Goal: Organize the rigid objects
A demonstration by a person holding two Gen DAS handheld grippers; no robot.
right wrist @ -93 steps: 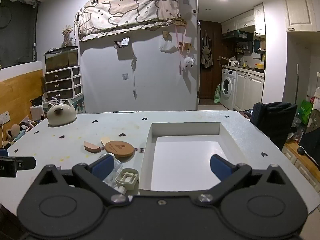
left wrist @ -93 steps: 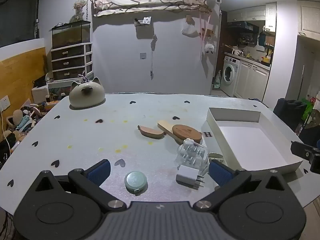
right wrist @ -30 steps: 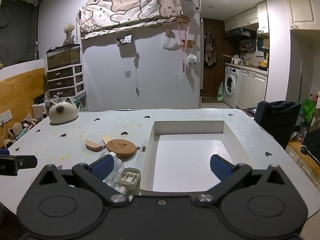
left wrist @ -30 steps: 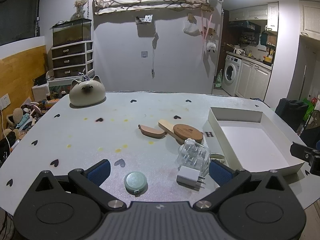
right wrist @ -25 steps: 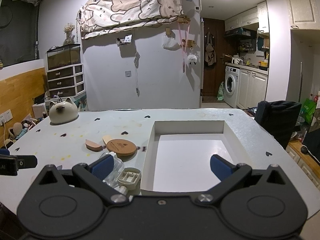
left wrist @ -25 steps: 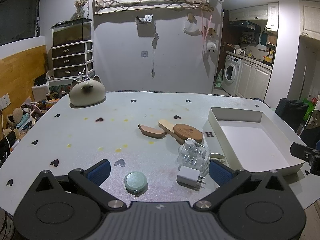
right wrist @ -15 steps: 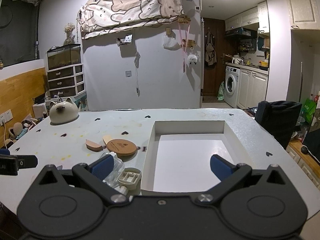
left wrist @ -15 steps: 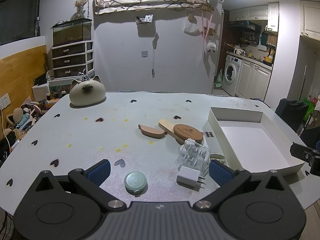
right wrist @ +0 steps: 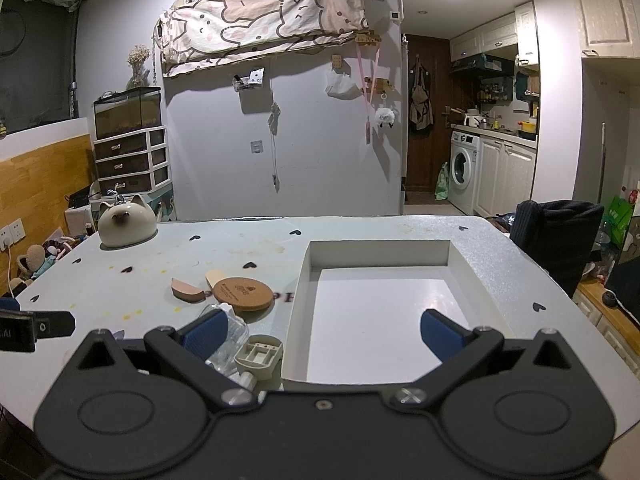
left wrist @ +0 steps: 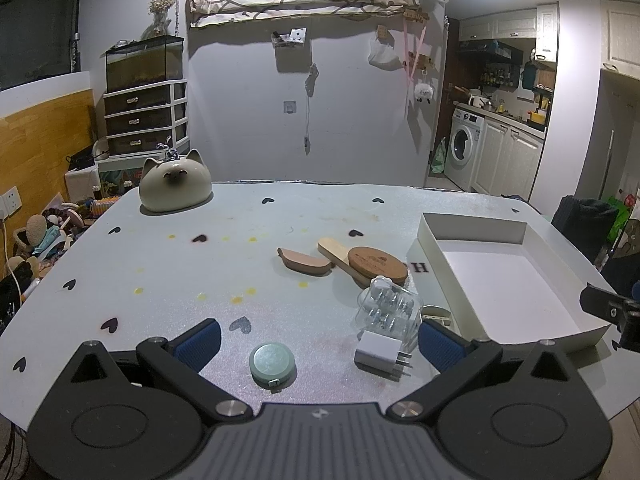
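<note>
My left gripper (left wrist: 318,338) is open and empty over the table's near edge. Between its fingers lie a round green tape measure (left wrist: 273,362) and a white charger plug (left wrist: 380,353). Behind them are a clear plastic case (left wrist: 389,306), a round cork coaster (left wrist: 377,264), a wooden stick (left wrist: 335,253) and a wooden half-round piece (left wrist: 304,259). The empty white box (left wrist: 472,226) stands to the right. My right gripper (right wrist: 322,330) is open and empty at the box's (right wrist: 294,320) near edge. A beige plastic part (right wrist: 258,356) lies beside the box.
A cat-shaped ceramic jar (left wrist: 175,187) stands at the table's far left; it also shows in the right wrist view (right wrist: 126,222). A black chair back (right wrist: 558,232) is off the table's right side. Clutter lies on the floor to the left.
</note>
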